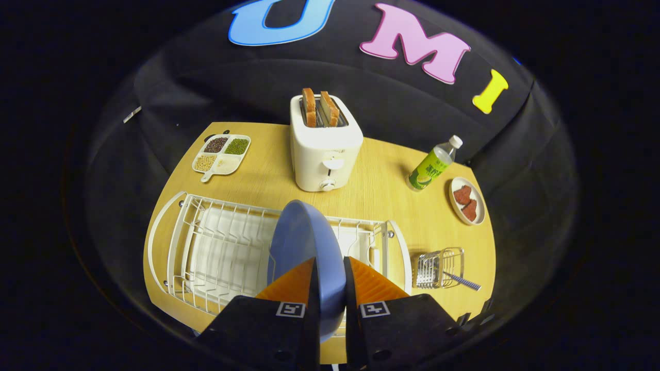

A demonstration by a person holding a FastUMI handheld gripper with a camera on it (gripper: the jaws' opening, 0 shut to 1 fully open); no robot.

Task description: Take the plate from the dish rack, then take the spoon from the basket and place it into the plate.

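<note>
My gripper (330, 281) was clamped on the blue plate (304, 242), held on edge above the dish rack (216, 247). Spoon (460, 281) lay in basket (438, 268), just right of rack.

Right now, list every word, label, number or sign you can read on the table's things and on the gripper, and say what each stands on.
Nothing can be quoted as text.
bottle: green label with print, too small and blurred to read.
toaster: a dial and lever, no legible marks.
gripper, shut on the blue plate above the dish rack: a square black-and-white marker behind each finger, a pattern, not letters.
</note>
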